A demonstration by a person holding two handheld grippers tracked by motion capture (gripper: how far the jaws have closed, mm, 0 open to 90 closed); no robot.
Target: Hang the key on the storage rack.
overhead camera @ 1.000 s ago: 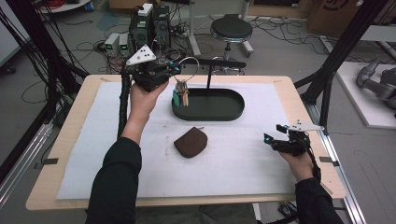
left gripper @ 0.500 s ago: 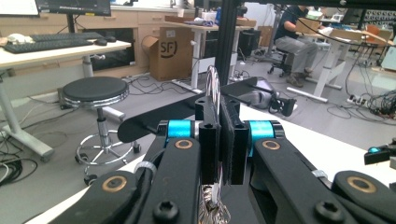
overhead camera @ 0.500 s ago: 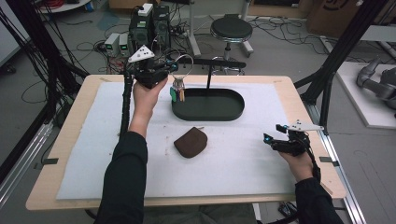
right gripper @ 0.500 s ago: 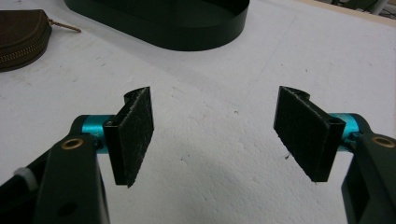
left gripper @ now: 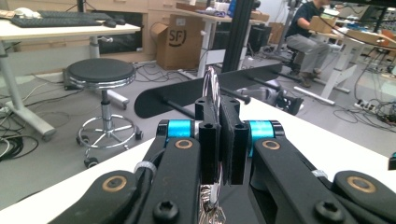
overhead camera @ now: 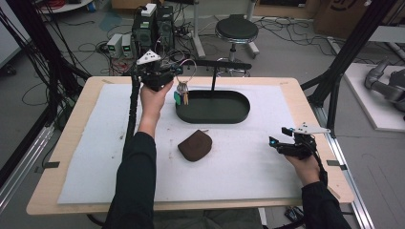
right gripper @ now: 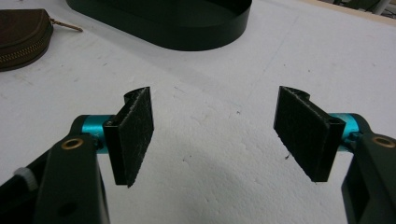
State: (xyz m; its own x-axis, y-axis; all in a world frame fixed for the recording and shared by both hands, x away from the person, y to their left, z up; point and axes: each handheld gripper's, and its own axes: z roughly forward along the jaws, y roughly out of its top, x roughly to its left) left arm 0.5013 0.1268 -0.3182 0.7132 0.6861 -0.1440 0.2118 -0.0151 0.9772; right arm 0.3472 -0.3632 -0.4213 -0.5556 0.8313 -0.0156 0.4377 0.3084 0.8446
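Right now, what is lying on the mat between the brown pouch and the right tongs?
Nothing: in the high view the white mat is bare between the brown pouch and the right tongs, which are open.

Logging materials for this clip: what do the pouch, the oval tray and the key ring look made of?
Brown zip pouch: leather or suede look, matte, with a metal zipper. Oval tray: smooth black, plastic or painted metal; I cannot tell which. Key ring: shiny silver wire loop, evidently metal, pinched by the left gripper.
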